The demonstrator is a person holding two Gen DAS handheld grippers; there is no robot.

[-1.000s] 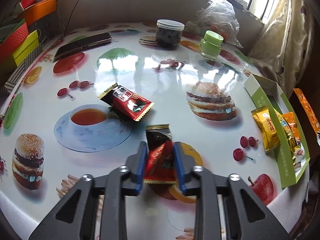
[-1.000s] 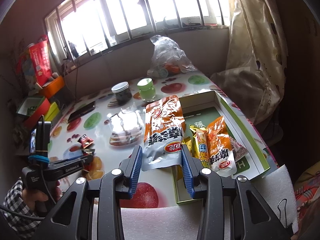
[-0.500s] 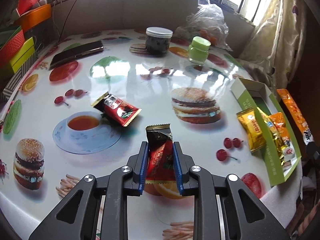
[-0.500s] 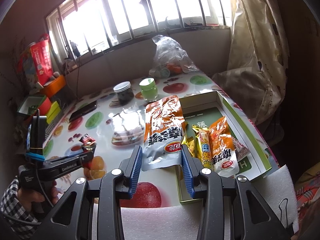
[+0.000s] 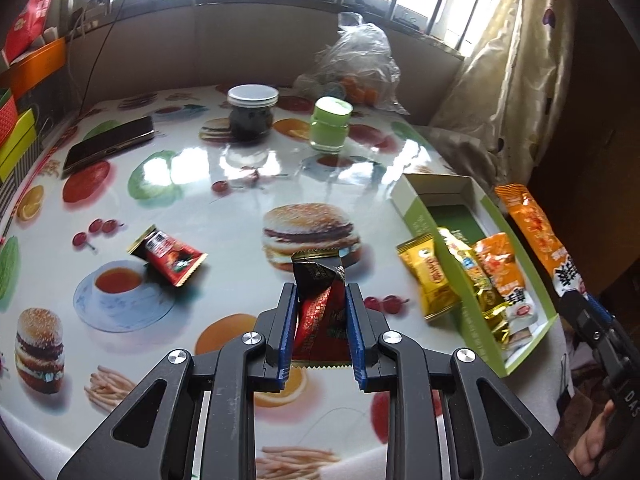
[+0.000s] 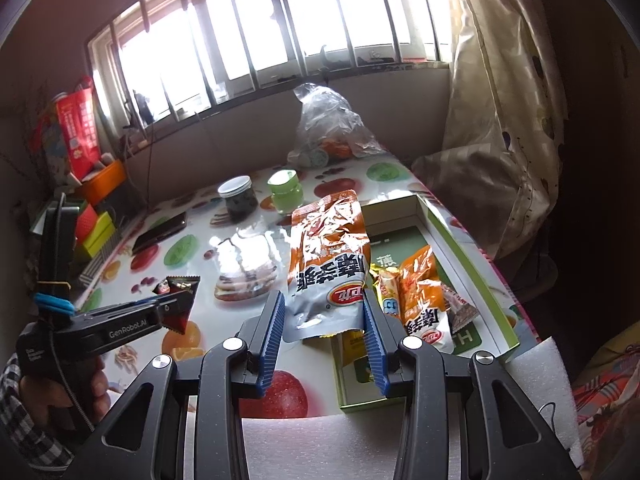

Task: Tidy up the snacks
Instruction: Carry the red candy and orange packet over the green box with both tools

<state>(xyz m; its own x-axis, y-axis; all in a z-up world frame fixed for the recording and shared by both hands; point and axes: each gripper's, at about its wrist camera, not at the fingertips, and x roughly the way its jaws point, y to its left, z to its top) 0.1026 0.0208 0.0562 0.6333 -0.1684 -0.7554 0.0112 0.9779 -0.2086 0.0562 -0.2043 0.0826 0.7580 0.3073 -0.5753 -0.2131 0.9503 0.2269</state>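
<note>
My left gripper (image 5: 320, 292) is shut on a red and dark snack packet (image 5: 320, 316), held clear above the printed tablecloth; the right wrist view shows this gripper (image 6: 176, 304) at the left. My right gripper (image 6: 324, 300) is shut on a long orange and silver snack bag (image 6: 328, 248), which hangs beside the open green box (image 6: 460, 248). In the box (image 5: 452, 256) lie a yellow packet (image 5: 468, 268) and an orange packet (image 5: 504, 276). A gold packet (image 5: 428, 276) leans on the box's outer wall. Another red packet (image 5: 168, 256) lies on the table at the left.
At the far side of the table stand a dark jar (image 5: 252, 116), a green jar (image 5: 331, 124) and a clear plastic bag (image 5: 356, 68). A phone (image 5: 108, 144) lies at the far left. White foam (image 6: 360, 440) pads the near table edge. Coloured boxes are stacked left.
My left gripper has risen off the table with the red packet and swung right, bringing the green box closer in its view. The right gripper and its bag have stayed put.
</note>
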